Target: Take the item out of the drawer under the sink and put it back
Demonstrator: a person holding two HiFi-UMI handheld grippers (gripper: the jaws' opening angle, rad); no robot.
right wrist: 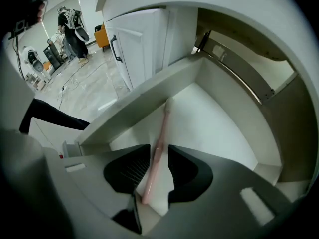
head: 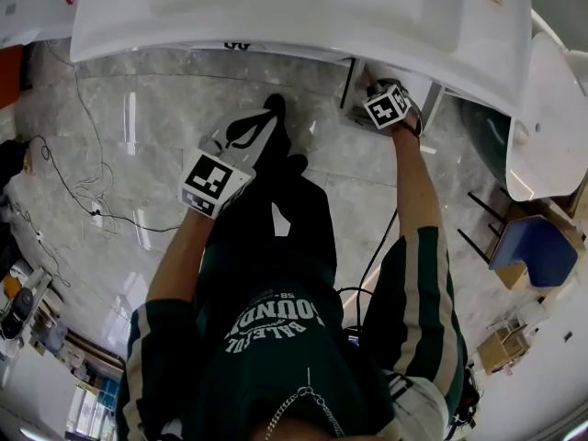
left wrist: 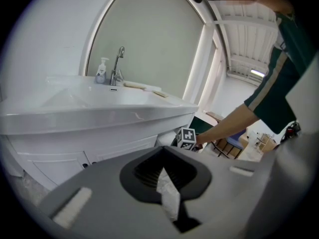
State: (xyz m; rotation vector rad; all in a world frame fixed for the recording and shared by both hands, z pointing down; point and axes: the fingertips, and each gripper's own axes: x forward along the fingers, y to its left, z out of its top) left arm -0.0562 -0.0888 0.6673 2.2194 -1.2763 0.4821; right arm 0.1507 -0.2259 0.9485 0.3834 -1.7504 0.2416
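Observation:
A thin pink stick-like item (right wrist: 160, 136) lies in the open white drawer (right wrist: 219, 121) under the sink (head: 276, 16), its far end against the drawer's wall. My right gripper (right wrist: 159, 156) points steeply down into that drawer, and the item lies between its jaws, close to the left one, with a gap on the other side. In the head view the right gripper (head: 367, 88) reaches under the sink's edge, its tips hidden. My left gripper (head: 273, 108) hangs over the floor, shut and holding nothing. In its own view the left gripper (left wrist: 162, 172) faces the cabinet front.
A faucet (left wrist: 118, 63) and a soap bottle (left wrist: 101, 71) stand on the sink (left wrist: 99, 106). A white cabinet door (right wrist: 142, 44) with a black handle is left of the drawer. Cables (head: 83, 182) trail over the marble floor. A blue chair (head: 537, 246) is at the right.

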